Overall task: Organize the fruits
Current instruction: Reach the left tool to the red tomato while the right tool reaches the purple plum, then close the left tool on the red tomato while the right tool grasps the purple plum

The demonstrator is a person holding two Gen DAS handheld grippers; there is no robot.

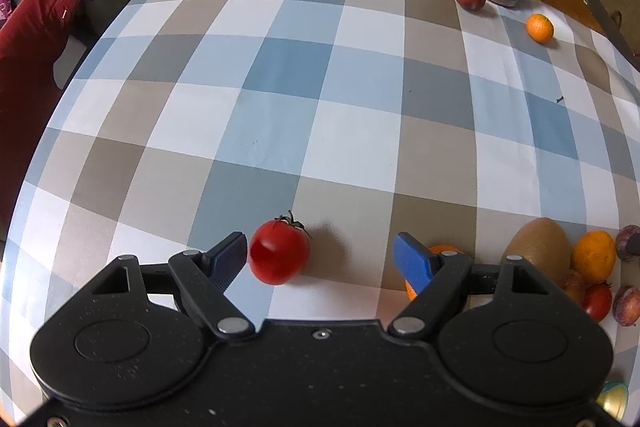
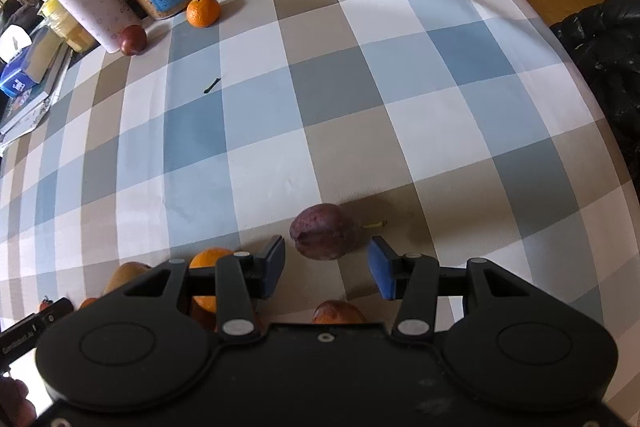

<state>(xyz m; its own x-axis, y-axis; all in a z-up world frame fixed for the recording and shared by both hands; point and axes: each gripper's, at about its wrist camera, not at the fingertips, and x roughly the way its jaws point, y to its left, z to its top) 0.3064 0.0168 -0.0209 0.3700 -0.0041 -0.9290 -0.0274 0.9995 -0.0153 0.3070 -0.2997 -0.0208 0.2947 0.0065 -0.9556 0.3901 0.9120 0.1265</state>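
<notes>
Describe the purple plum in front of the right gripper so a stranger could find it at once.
On the checked tablecloth, look at the near edge, just ahead of the right gripper and its open jaws. The plum lies there alone on a beige square, dusky purple, unlike the oranges and kiwi clustered to its left.

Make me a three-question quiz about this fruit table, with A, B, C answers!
1. Where is the small red tomato with a green stem?
A. at the left gripper's fingers
B. on the books
C. in a jar

2. What colour is the round plum at the right gripper?
A. green
B. dark purple
C. yellow

3. How are the right gripper's jaws?
A. shut on a plum
B. shut, holding nothing
C. open

Answers: 1 A, it lies beside the left finger; 2 B, its skin looks purple; 3 C, a wide gap separates the blue pads.
</notes>
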